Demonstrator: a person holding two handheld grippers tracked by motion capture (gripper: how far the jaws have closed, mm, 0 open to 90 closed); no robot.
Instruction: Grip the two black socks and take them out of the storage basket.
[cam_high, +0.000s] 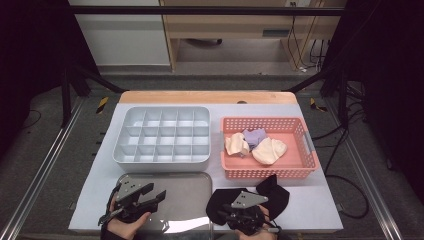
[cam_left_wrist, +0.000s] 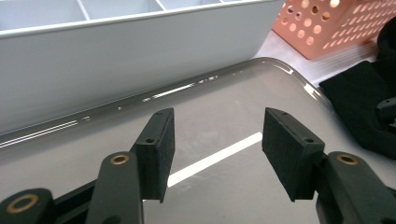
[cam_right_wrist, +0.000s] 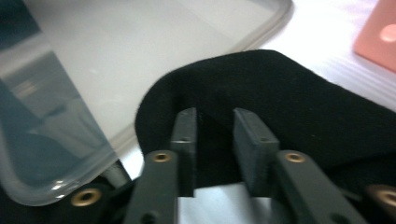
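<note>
A black cloth (cam_high: 277, 192) (cam_right_wrist: 289, 93) lies on the white table cover at the front right, in front of the pink basket. My right gripper (cam_high: 226, 212) (cam_right_wrist: 212, 140) sits at the cloth's left part, jaws shut on a fold of it next to the tray's corner. My left gripper (cam_high: 158, 196) (cam_left_wrist: 217, 140) hovers open over the shiny metal tray (cam_high: 185, 195) (cam_left_wrist: 224, 93) (cam_right_wrist: 140, 46), with nothing between its pads. In the left gripper view the black cloth (cam_left_wrist: 359, 93) lies just off the tray's right edge.
A white divided organiser (cam_high: 160, 161) (cam_left_wrist: 116, 60) stands behind the tray. The pink basket (cam_high: 270, 173) (cam_left_wrist: 327, 28) (cam_right_wrist: 378, 32) to its right holds two cream cloths (cam_high: 270, 150) and a purple one (cam_high: 255, 136). The table's front edge runs close under both hands.
</note>
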